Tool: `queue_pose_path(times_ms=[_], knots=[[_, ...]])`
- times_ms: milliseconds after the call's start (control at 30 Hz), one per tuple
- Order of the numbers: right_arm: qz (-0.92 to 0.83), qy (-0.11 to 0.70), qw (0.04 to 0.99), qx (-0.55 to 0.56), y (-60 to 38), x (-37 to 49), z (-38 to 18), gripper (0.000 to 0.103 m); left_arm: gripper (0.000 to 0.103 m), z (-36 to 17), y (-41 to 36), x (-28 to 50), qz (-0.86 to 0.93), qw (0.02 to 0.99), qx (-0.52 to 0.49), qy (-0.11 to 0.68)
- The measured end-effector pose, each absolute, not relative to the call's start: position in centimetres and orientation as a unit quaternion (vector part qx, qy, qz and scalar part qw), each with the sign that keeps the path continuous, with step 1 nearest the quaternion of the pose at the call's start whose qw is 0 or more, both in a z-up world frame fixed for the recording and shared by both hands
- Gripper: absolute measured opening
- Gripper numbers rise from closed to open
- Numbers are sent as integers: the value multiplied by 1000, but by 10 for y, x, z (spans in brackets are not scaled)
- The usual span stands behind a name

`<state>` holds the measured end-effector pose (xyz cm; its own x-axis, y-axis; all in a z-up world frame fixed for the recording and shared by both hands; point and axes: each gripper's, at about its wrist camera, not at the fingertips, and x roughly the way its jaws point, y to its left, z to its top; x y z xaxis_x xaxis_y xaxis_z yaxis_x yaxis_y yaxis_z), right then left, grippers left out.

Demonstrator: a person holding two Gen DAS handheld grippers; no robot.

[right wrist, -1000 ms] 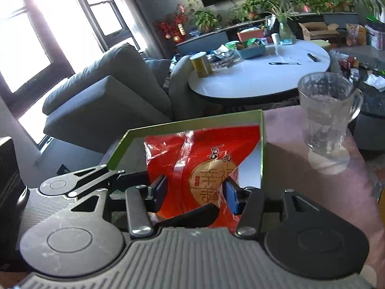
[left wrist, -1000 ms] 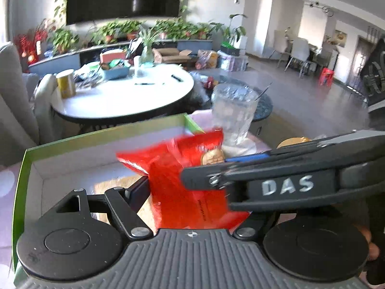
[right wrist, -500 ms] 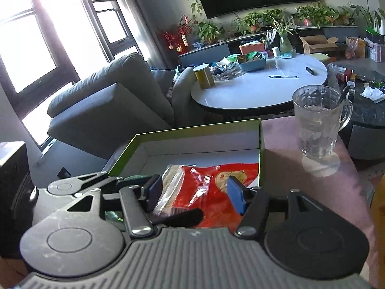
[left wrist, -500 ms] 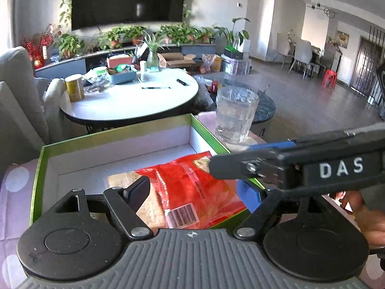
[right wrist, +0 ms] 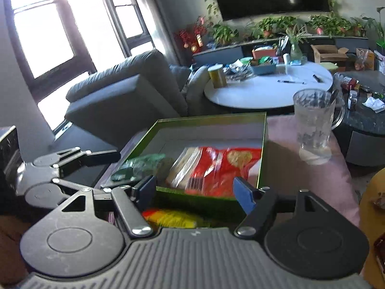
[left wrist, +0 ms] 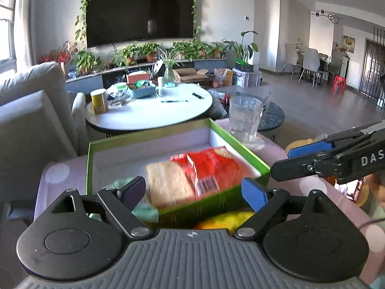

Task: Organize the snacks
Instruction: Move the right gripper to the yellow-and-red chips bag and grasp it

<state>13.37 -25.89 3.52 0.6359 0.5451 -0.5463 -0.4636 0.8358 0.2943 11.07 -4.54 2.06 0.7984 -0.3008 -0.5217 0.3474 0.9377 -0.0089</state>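
A red snack packet [left wrist: 214,166] lies in the green-rimmed box [left wrist: 182,127], next to a pale cracker packet [left wrist: 168,185]. Both show in the right wrist view, the red packet [right wrist: 216,168] and the box [right wrist: 263,144], with a green packet [right wrist: 142,166] at the box's left. A yellow packet [left wrist: 226,220] lies on the pink cloth in front of the box, also in the right wrist view [right wrist: 170,218]. My left gripper [left wrist: 192,190] is open and empty above the box's near wall. My right gripper [right wrist: 195,189] is open and empty there too; it shows from the side [left wrist: 303,159].
A glass mug [right wrist: 312,122] stands on the pink cloth right of the box. A round white table [left wrist: 149,110] with clutter is behind, a grey sofa [right wrist: 125,96] to the left. A yellow object [right wrist: 373,216] is at the right edge.
The right gripper let go of the red packet, which dropped flat into the box. Both grippers drew back toward me, so the box's near wall and the yellow packet came into view.
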Motion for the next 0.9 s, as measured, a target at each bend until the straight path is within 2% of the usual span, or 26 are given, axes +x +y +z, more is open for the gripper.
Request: queue_pose_path(times_ms=[300,533,633,900], knots=[[294,353,887,32,-244,117,6,62,86,-16,-35,81,-176,935,53,302],[310,347,879,-106,-219,97,-19,65,86,-38,-43,78,-177,926,110,315],[303,345,878,-133,-211,98,-28,65,84,-43,-45,84,-168,925,119,318],[264,353,895,-68,-221,119,-35,65,84,-42,-35,97,-148,933,84,317]])
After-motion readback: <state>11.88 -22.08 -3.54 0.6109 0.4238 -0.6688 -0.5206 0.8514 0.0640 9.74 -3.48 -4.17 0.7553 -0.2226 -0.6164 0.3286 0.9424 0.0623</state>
